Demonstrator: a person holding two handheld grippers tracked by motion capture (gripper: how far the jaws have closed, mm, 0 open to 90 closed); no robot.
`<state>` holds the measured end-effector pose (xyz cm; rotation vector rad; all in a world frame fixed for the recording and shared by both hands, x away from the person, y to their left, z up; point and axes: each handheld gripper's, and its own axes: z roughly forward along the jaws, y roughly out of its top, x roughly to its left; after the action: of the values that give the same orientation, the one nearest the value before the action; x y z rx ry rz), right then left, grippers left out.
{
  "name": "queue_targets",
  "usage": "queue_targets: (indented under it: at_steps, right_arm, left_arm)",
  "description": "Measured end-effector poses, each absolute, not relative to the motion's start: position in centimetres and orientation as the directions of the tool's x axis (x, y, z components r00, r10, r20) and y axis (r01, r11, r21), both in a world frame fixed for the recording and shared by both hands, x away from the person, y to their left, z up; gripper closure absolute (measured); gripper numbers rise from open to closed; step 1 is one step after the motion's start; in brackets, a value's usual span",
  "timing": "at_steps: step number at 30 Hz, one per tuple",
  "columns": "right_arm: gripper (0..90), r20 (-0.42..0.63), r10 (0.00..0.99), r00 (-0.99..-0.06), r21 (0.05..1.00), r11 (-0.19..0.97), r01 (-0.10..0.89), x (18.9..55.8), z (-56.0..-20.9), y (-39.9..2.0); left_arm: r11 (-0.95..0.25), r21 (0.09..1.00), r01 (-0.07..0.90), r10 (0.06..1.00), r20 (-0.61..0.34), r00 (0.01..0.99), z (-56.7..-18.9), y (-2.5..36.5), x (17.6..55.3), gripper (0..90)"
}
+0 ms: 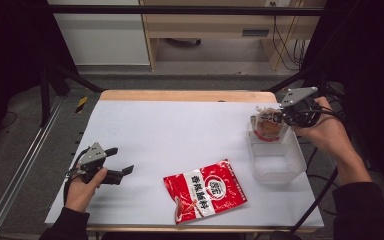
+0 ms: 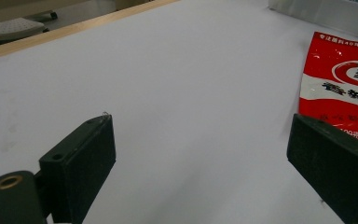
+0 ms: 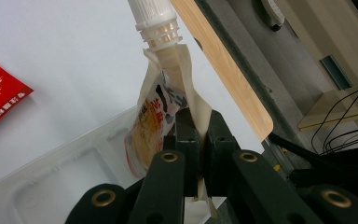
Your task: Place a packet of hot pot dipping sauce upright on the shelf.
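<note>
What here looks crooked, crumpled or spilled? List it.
Nothing is spilled. The red packet lies askew near the table's front edge, one lower corner crumpled. The spouted pouch hangs over the clear tub, pinched by its edge in the right gripper, so it looks creased. The left gripper rests open.

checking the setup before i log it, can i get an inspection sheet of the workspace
surface: white table, wooden far edge
job's things: spouted pouch held over clear plastic bin; red seasoning packet flat near front edge
clutter: nothing seen
grippers: right gripper shut on pouch edge; left gripper open, low over table
cables: black cable trailing from right gripper
surroundings: wooden furniture and wires behind, dark frame posts
</note>
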<state>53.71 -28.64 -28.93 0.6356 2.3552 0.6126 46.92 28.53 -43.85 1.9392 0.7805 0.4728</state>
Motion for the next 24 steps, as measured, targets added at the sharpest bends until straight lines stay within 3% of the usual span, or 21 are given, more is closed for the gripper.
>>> queue_targets:
  at_steps: [24]
  right_arm:
    - [86.3,-0.414,0.558,-0.719,0.567,0.776,0.276,53.6,-31.3,-28.5]
  left_arm:
    - [-0.343,0.881,0.325,0.689,0.002,0.724,-43.9,28.5,46.9,7.8]
